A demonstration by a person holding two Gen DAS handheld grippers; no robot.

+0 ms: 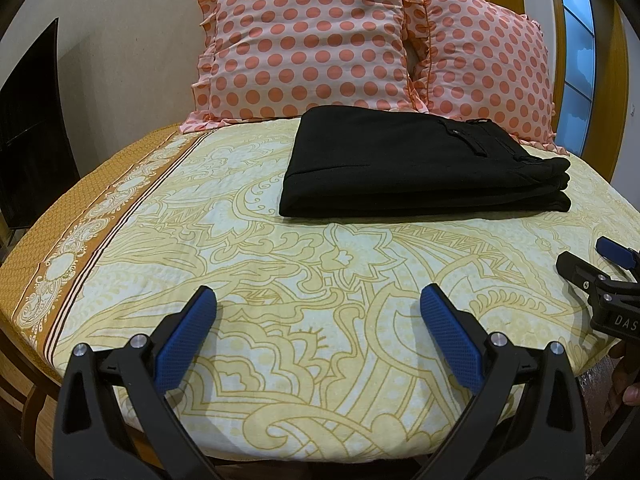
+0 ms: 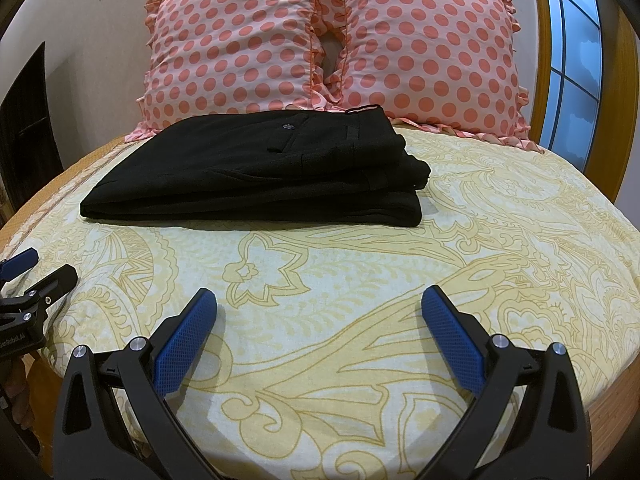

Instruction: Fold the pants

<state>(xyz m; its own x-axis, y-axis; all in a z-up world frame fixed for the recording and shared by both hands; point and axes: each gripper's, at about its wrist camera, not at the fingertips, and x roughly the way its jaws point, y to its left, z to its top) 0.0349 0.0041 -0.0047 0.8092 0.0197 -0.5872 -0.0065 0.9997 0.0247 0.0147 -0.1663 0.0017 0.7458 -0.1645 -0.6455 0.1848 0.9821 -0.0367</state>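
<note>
Apparently finished: black pants (image 2: 256,168) lay in a compact rectangle of several stacked layers on the bed (image 2: 400,280), a judgement drawn from the tidy stack alone.
Pants: well ahead of both tongs, touched by neither, back pocket button facing up, waistband end turned toward the right tongs' side.
Left tongs (image 1: 318,304): spread wide and gripping nothing, blue pads (image 1: 184,340) hovering over the near edge of the patterned sheet.
Right tongs (image 2: 319,304): likewise parted and empty, low over the near edge; seen from the left wrist they sat just off to the right (image 1: 600,264).
Beyond the pants: two polka-dot pillows (image 2: 248,44) propped up behind the stack, farther from the tongs, the nearer one seemingly touching the pants' far edge.
Done: every fold that the two views could show; edges looked fairly square, layers slightly stepped at the waistband end.
Left: probably nothing, or at most a light squaring of those stepped layers.
Hidden: the underside of the stack and its far edge.
</note>
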